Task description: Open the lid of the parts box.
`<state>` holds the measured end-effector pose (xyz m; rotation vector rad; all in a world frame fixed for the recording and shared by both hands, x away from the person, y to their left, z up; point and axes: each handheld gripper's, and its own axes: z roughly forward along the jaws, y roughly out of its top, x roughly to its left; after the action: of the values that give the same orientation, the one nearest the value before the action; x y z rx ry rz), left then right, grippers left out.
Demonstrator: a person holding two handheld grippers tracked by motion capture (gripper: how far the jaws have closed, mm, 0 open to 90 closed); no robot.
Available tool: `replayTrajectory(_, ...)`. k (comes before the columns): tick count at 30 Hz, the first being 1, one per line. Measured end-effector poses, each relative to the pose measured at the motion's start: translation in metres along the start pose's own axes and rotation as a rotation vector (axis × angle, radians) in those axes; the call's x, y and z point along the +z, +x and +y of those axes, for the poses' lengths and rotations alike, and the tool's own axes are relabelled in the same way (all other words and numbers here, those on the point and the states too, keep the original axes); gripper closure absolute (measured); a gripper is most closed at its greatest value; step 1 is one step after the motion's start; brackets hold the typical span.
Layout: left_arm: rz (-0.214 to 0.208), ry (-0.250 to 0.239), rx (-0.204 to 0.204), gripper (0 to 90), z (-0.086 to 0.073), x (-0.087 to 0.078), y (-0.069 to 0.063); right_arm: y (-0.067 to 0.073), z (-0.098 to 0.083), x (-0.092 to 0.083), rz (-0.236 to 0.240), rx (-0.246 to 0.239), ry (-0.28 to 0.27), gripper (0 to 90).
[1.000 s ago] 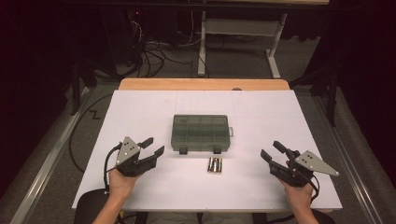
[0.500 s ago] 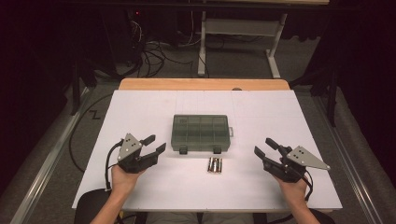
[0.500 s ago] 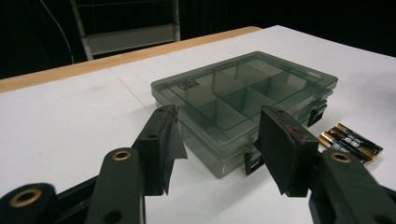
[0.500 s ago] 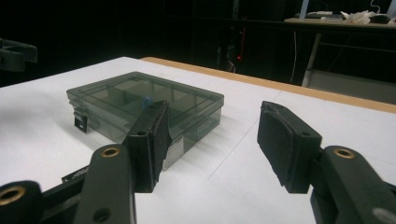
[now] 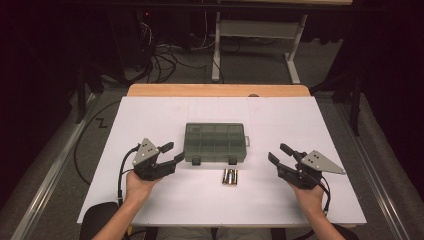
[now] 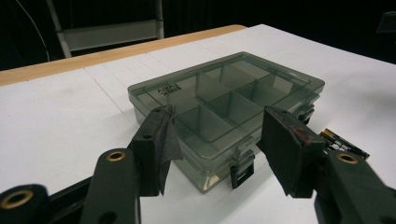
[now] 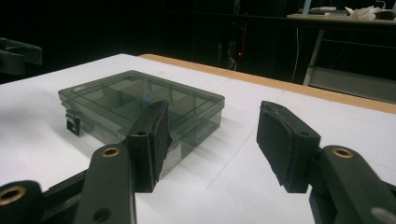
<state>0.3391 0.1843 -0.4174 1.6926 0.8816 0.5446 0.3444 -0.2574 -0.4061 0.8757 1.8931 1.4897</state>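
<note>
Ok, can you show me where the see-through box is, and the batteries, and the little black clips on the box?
Compartment box (image 5: pixel 215 140), high view, on the middle of its closed lid.
Batteries (image 5: pixel 230 177), high view, on the middle of the pair lying on the table.
Latch (image 6: pixel 242 171), left gripper view, on the nearer black clip on the box's front.

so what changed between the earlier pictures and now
The right gripper slid left across the white table toward the smoky translucent plastic compartment box, its jaws closing a little but empty. The left gripper kept its place, jaws opening slightly, holding nothing. The box and the batteries in front of it stayed put.
</note>
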Motion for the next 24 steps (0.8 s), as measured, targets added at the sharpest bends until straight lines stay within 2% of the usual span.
replayTrajectory(5,0.001,-0.014,-0.002,44.5,0.004,0.004,0.0,0.0,0.004,0.005,0.002,0.004,-0.018,46.2)
replayTrajectory(12,-0.013,-0.009,-0.003,44.4,0.003,0.014,0.0,0.001,0.005,0.012,0.005,0.003,-0.006,46.2)
replayTrajectory(18,-0.015,-0.017,0.018,44.3,0.007,0.019,-0.001,0.001,0.006,0.021,0.011,0.004,0.002,46.6)
replayTrajectory(24,-0.009,-0.016,0.002,44.2,0.008,0.025,0.001,0.003,0.008,0.03,0.022,0.005,0.006,46.8)
